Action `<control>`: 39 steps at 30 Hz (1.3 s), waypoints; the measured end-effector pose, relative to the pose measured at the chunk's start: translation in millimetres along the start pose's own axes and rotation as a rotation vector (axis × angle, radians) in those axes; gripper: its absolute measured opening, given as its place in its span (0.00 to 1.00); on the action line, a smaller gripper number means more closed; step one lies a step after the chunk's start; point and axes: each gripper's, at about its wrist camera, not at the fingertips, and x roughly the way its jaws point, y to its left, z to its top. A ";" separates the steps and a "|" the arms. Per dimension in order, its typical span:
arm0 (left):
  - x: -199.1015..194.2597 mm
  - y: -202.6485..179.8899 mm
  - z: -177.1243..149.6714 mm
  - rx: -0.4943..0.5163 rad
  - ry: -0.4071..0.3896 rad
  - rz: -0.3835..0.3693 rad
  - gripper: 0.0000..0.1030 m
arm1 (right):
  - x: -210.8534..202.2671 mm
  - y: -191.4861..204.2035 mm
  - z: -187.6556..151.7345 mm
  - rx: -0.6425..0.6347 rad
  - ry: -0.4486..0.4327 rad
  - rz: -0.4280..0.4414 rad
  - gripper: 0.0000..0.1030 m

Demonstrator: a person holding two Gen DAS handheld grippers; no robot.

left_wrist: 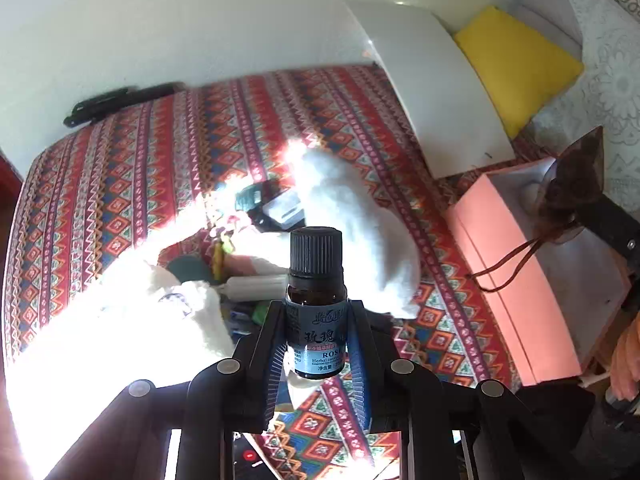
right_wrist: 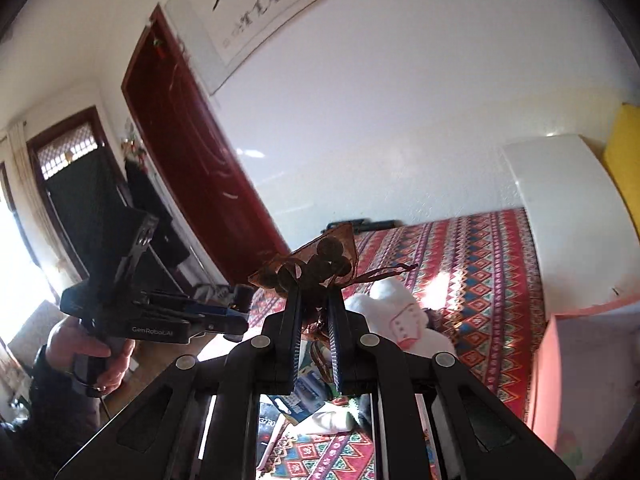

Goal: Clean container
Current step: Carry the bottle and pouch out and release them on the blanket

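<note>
My left gripper (left_wrist: 316, 316) is shut on a small brown glass bottle (left_wrist: 316, 280) with a black ribbed cap and a blue label, held upright above the patterned cloth. My right gripper (right_wrist: 314, 296) is shut on a brown sheer drawstring pouch (right_wrist: 320, 264) with dark round pieces inside. In the left wrist view that pouch (left_wrist: 572, 184) hangs over the open pink box (left_wrist: 516, 276) at the right. The left gripper (right_wrist: 224, 316) shows from the side in the right wrist view, held by a hand (right_wrist: 92, 356).
A red patterned cloth (left_wrist: 160, 152) covers the surface. A white fluffy bag (left_wrist: 360, 232) lies open on it with several small items spilling out. The white box lid (left_wrist: 432, 88) and a yellow cushion (left_wrist: 516, 64) lie at the back right. A black object (left_wrist: 116, 102) rests by the wall.
</note>
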 end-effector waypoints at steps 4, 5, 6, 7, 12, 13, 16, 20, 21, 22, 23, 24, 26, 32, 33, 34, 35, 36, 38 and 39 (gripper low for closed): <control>23.6 29.0 -4.5 -0.040 -0.021 0.063 0.23 | 73.9 16.0 -10.8 -0.024 0.089 0.008 0.12; 29.5 36.3 -5.6 -0.050 -0.026 0.079 0.23 | 88.9 15.2 -13.8 -0.023 0.102 0.001 0.13; 35.4 43.5 -6.8 -0.060 -0.031 0.095 0.24 | 104.2 13.9 -17.0 -0.025 0.117 -0.012 0.17; 41.3 50.8 -7.9 -0.070 -0.036 0.111 0.29 | 117.0 10.2 -20.1 -0.026 0.132 -0.039 0.21; 70.9 87.0 -13.5 -0.120 -0.062 0.190 0.79 | 142.9 -14.4 -20.9 -0.021 0.134 -0.144 0.61; 76.8 94.3 -14.6 -0.130 -0.067 0.206 0.79 | 139.0 -18.4 -18.1 -0.014 0.125 -0.143 0.61; 67.9 73.1 -16.6 -0.088 -0.138 0.254 0.82 | 118.4 -32.6 -10.4 0.016 0.078 -0.149 0.62; 54.5 40.0 -20.1 -0.025 -0.230 0.312 0.88 | 74.3 -50.6 2.5 0.068 0.000 -0.177 0.68; 51.4 29.1 -20.4 -0.005 -0.242 0.316 0.88 | 62.3 -55.7 5.6 0.083 -0.018 -0.183 0.70; 48.4 18.3 -20.7 0.016 -0.254 0.321 0.89 | 48.2 -61.3 7.4 0.097 -0.039 -0.194 0.70; 45.4 7.4 -21.0 0.037 -0.266 0.325 0.89 | 34.0 -66.8 9.1 0.110 -0.059 -0.205 0.71; 46.0 -5.8 -19.8 0.055 -0.266 0.312 0.89 | 18.9 -73.6 10.2 0.125 -0.080 -0.218 0.72; 47.5 -32.5 -17.2 0.090 -0.264 0.284 0.89 | -14.0 -85.0 11.6 0.152 -0.117 -0.241 0.73; 52.0 -112.5 -9.6 0.194 -0.260 0.199 0.89 | -95.6 -134.3 2.5 0.236 -0.205 -0.339 0.76; 52.7 -125.8 -8.4 0.212 -0.259 0.184 0.89 | -111.8 -144.2 -0.8 0.255 -0.219 -0.360 0.76; 53.5 -139.1 -7.1 0.229 -0.258 0.170 0.89 | -128.3 -154.2 -4.1 0.275 -0.233 -0.381 0.77; 54.2 -152.5 -5.8 0.246 -0.258 0.156 0.89 | -144.7 -164.2 -7.4 0.295 -0.247 -0.402 0.77; 55.0 -165.8 -4.6 0.264 -0.257 0.141 0.89 | -160.9 -175.6 -12.3 0.320 -0.263 -0.425 0.77; 59.1 -199.3 0.8 0.298 -0.234 0.076 0.89 | -200.8 -197.1 -22.3 0.366 -0.302 -0.464 0.77; 67.3 -221.0 5.2 0.321 -0.204 0.020 0.90 | -220.8 -207.2 -27.4 0.389 -0.323 -0.482 0.77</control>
